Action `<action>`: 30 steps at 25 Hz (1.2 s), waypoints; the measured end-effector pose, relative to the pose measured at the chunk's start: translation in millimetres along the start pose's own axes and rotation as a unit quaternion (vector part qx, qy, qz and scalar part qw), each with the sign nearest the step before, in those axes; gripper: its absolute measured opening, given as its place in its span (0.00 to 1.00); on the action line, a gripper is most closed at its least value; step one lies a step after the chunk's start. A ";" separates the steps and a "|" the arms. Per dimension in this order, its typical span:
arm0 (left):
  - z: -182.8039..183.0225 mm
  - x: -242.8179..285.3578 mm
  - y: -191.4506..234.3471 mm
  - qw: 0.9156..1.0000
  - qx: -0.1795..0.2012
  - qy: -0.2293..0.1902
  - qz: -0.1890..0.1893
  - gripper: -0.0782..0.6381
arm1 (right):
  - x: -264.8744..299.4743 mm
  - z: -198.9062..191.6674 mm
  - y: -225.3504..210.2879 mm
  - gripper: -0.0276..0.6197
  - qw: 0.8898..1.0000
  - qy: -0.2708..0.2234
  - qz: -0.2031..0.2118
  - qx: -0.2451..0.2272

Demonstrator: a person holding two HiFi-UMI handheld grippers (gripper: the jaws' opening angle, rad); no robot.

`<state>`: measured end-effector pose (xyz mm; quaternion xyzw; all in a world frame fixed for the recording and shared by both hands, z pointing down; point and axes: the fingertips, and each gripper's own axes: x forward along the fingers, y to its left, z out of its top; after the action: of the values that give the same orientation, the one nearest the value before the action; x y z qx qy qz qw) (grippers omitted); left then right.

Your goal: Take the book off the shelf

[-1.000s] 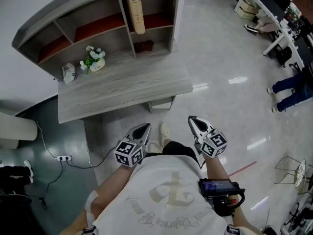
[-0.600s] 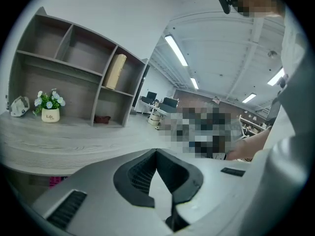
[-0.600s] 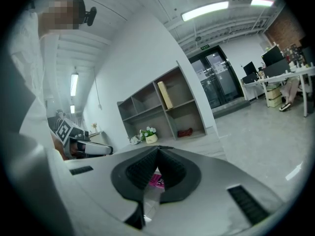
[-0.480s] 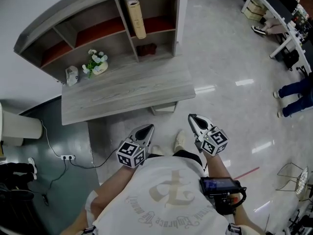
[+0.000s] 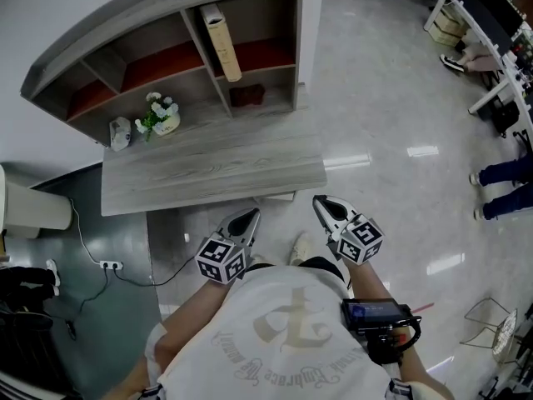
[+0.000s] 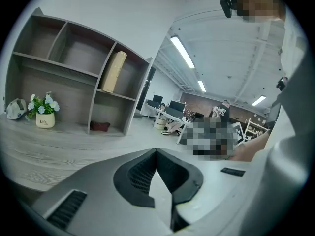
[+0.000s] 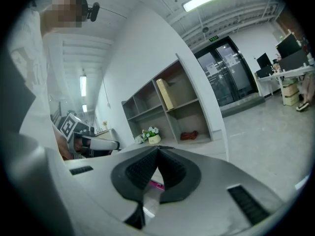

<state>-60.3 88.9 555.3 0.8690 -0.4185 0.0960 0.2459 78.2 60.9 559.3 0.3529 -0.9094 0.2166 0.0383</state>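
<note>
- The book (image 5: pixel 221 42) leans in a top box of the shelf (image 5: pixel 166 13), at the back of the counter (image 5: pixel 208 161).
- The left gripper (image 5: pixel 251 215) is clenched on nothing, far from the book.
- The right gripper (image 5: pixel 319 200) is clenched and empty too.

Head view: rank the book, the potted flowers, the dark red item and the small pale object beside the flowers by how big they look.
1. Book
2. Potted flowers
3. Dark red item and small pale object: these look about alike, so I won't rank them.
</note>
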 end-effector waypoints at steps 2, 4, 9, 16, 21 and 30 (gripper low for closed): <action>4.7 13.6 -0.4 1.000 -0.002 -0.002 0.008 0.11 | 3.9 5.8 -12.6 0.05 1.000 0.003 0.011 -0.002; 10.7 26.6 -2.1 1.000 -0.001 -0.005 0.015 0.11 | 7.4 10.9 -23.0 0.05 1.000 0.006 0.024 -0.006; 21.8 43.6 -5.0 0.999 -0.004 -0.013 0.042 0.11 | 13.9 17.2 -40.7 0.05 0.999 0.011 0.053 -0.008; 20.5 45.0 5.0 0.997 -0.017 -0.011 0.079 0.11 | 26.2 22.2 -52.5 0.05 0.997 0.017 0.079 -0.007; 30.8 51.8 22.3 0.996 -0.016 -0.012 0.088 0.11 | 43.2 27.6 -65.2 0.05 0.997 0.016 0.078 -0.005; 79.6 106.8 51.4 0.998 -0.006 -0.038 0.059 0.11 | 62.6 63.6 -100.4 0.05 0.999 0.007 0.049 -0.015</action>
<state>-35.8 -51.3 544.4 0.8444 -0.4785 0.0750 0.2291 102.8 -71.0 552.6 0.3054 -0.9287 0.2067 0.0396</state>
